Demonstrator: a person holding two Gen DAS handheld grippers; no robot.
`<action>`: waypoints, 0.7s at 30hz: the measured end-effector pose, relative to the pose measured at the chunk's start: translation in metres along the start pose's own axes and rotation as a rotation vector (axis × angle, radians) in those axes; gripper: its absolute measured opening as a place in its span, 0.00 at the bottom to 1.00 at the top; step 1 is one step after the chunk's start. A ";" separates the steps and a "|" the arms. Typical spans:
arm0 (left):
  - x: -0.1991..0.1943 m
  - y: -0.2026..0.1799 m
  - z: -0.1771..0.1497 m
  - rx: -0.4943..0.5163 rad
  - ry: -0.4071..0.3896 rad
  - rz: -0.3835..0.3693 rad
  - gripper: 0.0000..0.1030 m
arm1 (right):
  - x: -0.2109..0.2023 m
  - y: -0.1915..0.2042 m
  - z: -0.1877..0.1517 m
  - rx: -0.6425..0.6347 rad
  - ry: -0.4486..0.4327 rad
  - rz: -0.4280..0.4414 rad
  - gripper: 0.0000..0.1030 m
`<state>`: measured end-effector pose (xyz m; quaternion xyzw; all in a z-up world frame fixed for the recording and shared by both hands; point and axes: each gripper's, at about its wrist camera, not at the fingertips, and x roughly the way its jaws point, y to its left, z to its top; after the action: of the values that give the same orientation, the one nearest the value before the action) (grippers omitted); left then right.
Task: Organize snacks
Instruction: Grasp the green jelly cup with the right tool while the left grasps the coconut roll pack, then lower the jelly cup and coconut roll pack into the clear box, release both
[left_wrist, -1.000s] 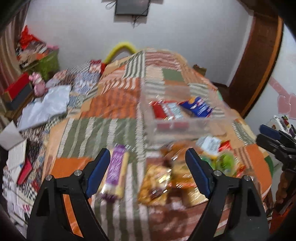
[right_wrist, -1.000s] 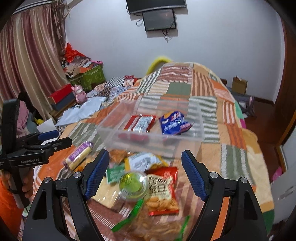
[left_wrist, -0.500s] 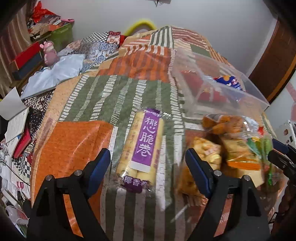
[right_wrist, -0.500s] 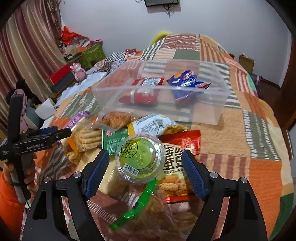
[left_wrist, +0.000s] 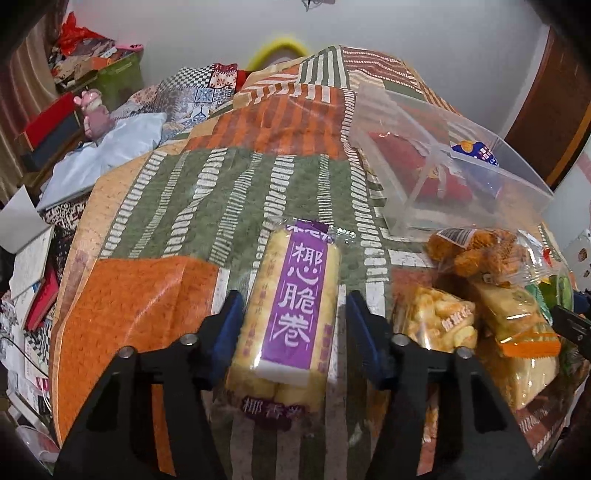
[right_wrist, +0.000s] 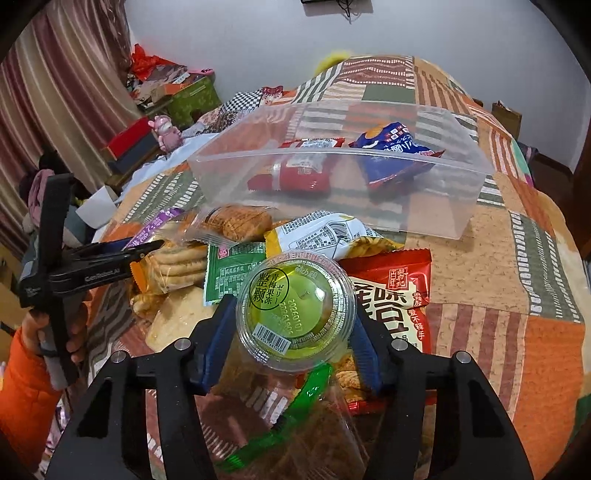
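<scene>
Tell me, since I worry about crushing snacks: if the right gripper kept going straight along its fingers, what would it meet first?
Probably the green jelly cup: it already sits between the closing jaws of the right gripper. Past it lie the red snack bag and the white-and-yellow packet, though depth is unclear.

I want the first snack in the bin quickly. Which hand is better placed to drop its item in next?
Right. Its gripper is closing around the jelly cup, directly before the bin. The left gripper, closing on the purple roll pack, sits off to the bin's side.
</scene>
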<state>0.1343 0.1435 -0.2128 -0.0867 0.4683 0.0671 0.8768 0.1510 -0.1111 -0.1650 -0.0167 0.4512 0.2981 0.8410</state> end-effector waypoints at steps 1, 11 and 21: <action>0.000 -0.001 0.000 0.011 -0.003 0.003 0.47 | 0.000 0.001 0.000 0.000 -0.001 -0.001 0.53; -0.018 -0.005 -0.002 0.025 -0.018 -0.033 0.43 | -0.018 -0.004 0.005 0.013 -0.050 -0.011 0.53; -0.068 -0.020 0.015 0.028 -0.133 -0.076 0.43 | -0.050 -0.008 0.021 0.020 -0.140 -0.032 0.53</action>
<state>0.1129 0.1249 -0.1462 -0.0877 0.4063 0.0328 0.9089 0.1506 -0.1359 -0.1158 0.0054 0.3939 0.2808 0.8752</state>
